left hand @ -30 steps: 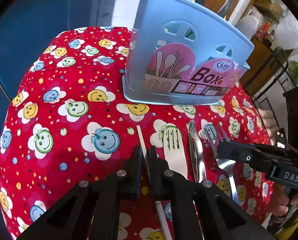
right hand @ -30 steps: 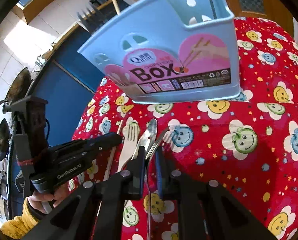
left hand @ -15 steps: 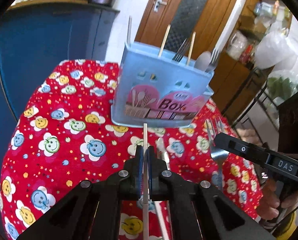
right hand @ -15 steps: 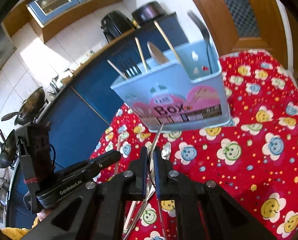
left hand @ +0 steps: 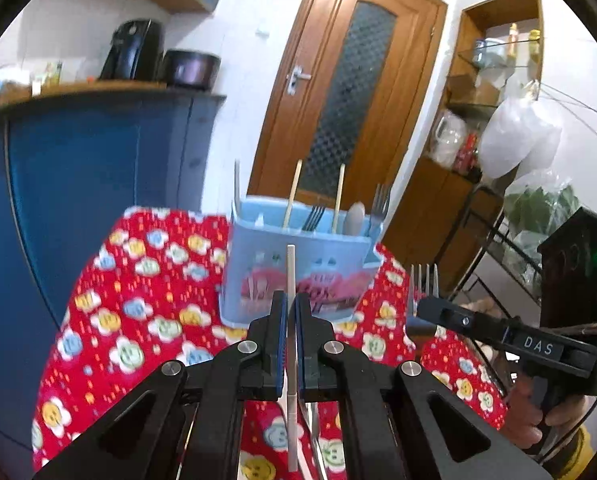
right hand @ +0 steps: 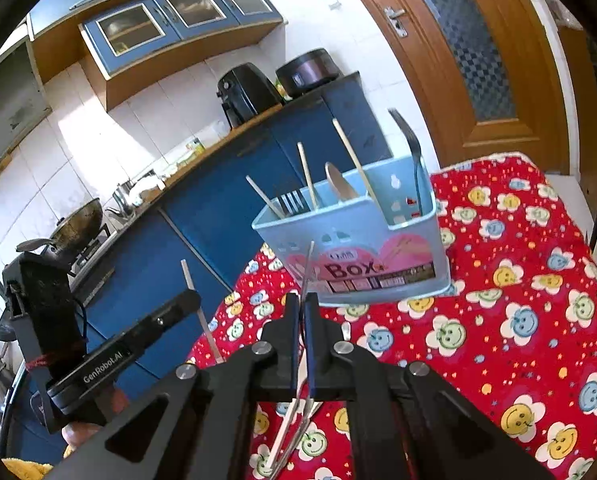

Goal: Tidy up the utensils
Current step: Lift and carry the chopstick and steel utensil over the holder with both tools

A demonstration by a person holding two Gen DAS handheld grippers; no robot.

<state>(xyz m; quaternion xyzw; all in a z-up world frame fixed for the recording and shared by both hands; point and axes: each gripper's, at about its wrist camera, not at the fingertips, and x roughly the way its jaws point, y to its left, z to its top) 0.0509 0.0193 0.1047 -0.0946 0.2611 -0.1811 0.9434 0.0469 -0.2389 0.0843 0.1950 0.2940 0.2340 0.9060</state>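
The left gripper (left hand: 290, 322) is clamped on a thin white chopstick (left hand: 290, 272), which sticks up past the fingertips and points toward the pale blue plastic utensil box (left hand: 298, 276) standing on the red smiley-flower tablecloth (left hand: 138, 300). The right gripper (right hand: 303, 314) is closed on a silver metal fork (left hand: 423, 280); in its own view the fork shows edge-on between the pads, and in the left view the tines rise just past the fingertips. Both utensils are clear of the cloth, short of the box and not yet above its rim.

The chief risk is the grip itself — each piece is slim and smooth, held by a narrow patch, so a quick tilt could let it pivot or slide out. The fork, heavier at the head, is likelier to swing.

The box already holds several chopsticks, forks and a spoon, leaning at angles. A tip coming down on one of them could jam or be knocked sideways. The box looks light — a push against its wall could shove or tip it.

The two grippers are close together, and crowding the opening at once could make them collide.
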